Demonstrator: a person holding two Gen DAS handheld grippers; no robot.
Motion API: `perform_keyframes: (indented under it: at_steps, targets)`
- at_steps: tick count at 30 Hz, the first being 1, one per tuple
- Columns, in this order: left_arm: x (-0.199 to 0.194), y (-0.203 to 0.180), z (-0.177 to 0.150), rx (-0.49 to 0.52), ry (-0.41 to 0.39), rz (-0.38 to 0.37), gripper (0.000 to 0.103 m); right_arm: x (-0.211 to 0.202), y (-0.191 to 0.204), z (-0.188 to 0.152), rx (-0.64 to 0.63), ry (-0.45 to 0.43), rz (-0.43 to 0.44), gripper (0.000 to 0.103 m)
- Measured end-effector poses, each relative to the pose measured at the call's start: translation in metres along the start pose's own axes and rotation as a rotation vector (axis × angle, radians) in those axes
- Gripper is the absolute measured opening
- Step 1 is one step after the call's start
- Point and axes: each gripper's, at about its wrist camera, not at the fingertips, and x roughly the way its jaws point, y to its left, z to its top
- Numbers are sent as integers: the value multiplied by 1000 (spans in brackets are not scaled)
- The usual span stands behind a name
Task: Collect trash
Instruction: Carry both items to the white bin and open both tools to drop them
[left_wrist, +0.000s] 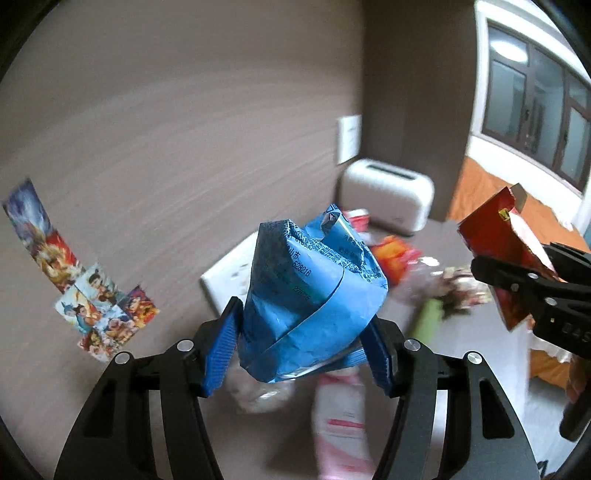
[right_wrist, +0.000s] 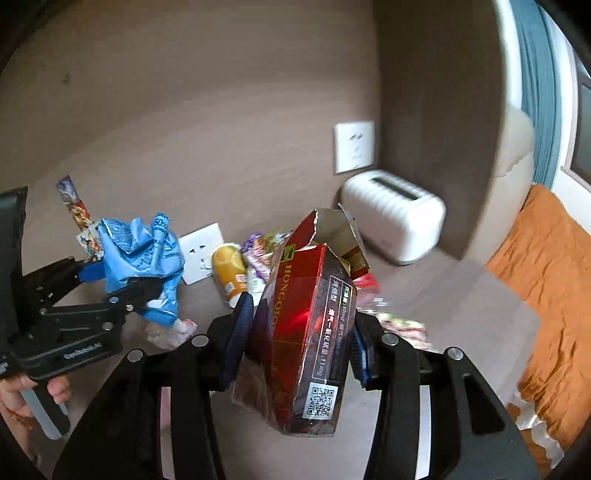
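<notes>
Honestly the risk is a drop: the left gripper (left_wrist: 299, 350) is clamped on a crumpled blue wrapper (left_wrist: 310, 295), soft stuff that could slide out of the pads. The right gripper (right_wrist: 295, 343) pinches a torn red carton (right_wrist: 306, 332) held up off the surface, and it may crush or twist loose. More litter sits on the brownish countertop (right_wrist: 461, 295), with a white toaster (right_wrist: 395, 221) far right, near a wall socket (right_wrist: 354, 147). Orange bedding (right_wrist: 546, 266) is further right.

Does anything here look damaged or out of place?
Yes. The red carton in the right hand-held gripper is torn open at its top. The blue wrapper in the left hand-held gripper is crumpled. Wrappers lie beside the white toaster.
</notes>
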Motion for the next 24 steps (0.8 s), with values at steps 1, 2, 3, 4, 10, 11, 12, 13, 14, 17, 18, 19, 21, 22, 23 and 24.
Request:
perform_keyframes:
  at_steps: [1, 2, 3, 4, 10, 11, 12, 13, 14, 17, 18, 19, 21, 22, 23, 24]
  targets:
    - [-6, -11, 2, 13, -7, -14, 61, -15, -11, -4, 4, -17, -10, 48]
    - [-12, -18, 2, 22, -10, -24, 61, -19, -19, -8, 6, -23, -22, 48]
    - [-16, -27, 2, 32, -10, -40, 61, -25, -29, -13, 7, -28, -40, 48]
    - [-20, -46, 2, 50, -7, -77, 61, -37, -42, -19, 12, -31, -73, 48]
    - [-13, -142, -4, 177, 12, -257, 61, -81, -98, -54, 60, -11, -203, 48]
    - [-10, -157, -7, 196, 22, -279, 61, -88, -110, -61, 75, -2, -220, 48]
    - [-8, -169, -9, 211, 31, -295, 61, -95, -122, -69, 88, 6, -237, 48]
    - [-4, -190, -13, 239, 47, -318, 61, -102, -133, -76, 98, 15, -255, 48]
    - [-2, -203, -16, 256, 57, -334, 61, -105, -141, -82, 104, 23, -270, 48]
    - [1, -245, -32, 308, 96, -390, 61, -114, -171, -109, 131, 64, -312, 49]
    - [5, -259, -36, 321, 109, -402, 61, -116, -184, -120, 141, 81, -323, 49]
    - [12, -276, -41, 338, 128, -411, 61, -115, -192, -126, 146, 91, -325, 49]
    - [26, -306, -52, 359, 166, -418, 61, -113, -213, -145, 153, 128, -334, 49]
    - [34, -323, -59, 366, 190, -429, 61, -111, -227, -159, 150, 147, -330, 49]
    - [42, -337, -67, 375, 211, -439, 61, -109, -234, -169, 145, 160, -327, 49]
    - [50, -350, -74, 385, 231, -445, 61, -104, -241, -177, 139, 178, -328, 49]
